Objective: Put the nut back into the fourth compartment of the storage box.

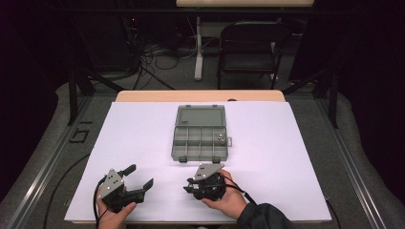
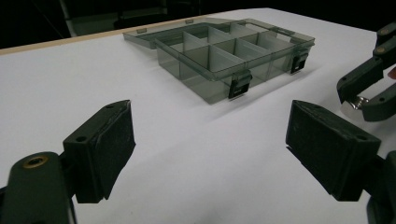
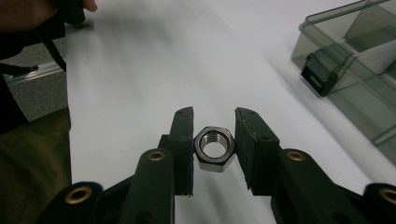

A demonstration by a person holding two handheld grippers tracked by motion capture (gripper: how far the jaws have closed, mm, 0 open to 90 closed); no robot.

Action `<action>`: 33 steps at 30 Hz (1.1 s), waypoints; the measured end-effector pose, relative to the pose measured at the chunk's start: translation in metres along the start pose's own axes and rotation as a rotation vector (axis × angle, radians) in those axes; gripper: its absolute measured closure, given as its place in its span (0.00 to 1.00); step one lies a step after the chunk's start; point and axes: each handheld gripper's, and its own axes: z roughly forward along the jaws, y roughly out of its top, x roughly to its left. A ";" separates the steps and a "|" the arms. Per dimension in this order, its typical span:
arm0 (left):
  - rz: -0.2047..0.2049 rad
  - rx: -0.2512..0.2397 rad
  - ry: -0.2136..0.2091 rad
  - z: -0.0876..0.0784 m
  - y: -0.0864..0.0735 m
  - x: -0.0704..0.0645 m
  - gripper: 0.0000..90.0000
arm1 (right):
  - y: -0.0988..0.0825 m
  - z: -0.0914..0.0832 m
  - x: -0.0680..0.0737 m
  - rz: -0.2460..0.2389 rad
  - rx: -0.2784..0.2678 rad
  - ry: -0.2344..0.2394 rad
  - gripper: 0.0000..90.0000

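- Two tools over one white sheet (image 1: 143, 138) on a wooden table (image 1: 200, 96).
- Left gripper (image 1: 138, 179) gapes wide, empty.
- Right gripper (image 3: 214, 140) pinches a steel nut (image 3: 214, 148).
- Dark room; folding chair (image 1: 248, 45) behind.

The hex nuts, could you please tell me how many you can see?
2. One nut is clamped in the right hand-held gripper; another small metal piece, likely a nut, sits in a right-hand compartment of the open organizer box. Others may hide behind dividers.
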 end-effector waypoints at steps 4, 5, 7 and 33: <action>0.008 0.004 0.001 0.000 0.000 -0.001 0.17 | 0.003 -0.008 -0.009 0.017 -0.016 -0.019 0.76; 0.007 0.003 0.001 0.000 0.000 -0.001 0.17 | 0.004 -0.011 -0.011 0.017 -0.013 -0.021 0.76; 0.002 -0.011 0.019 0.000 -0.001 -0.002 0.17 | 0.006 -0.016 -0.015 0.019 -0.021 -0.035 0.76; -0.006 0.007 0.014 -0.008 -0.003 0.001 0.17 | 0.036 -0.060 -0.085 0.097 -0.066 -0.189 0.76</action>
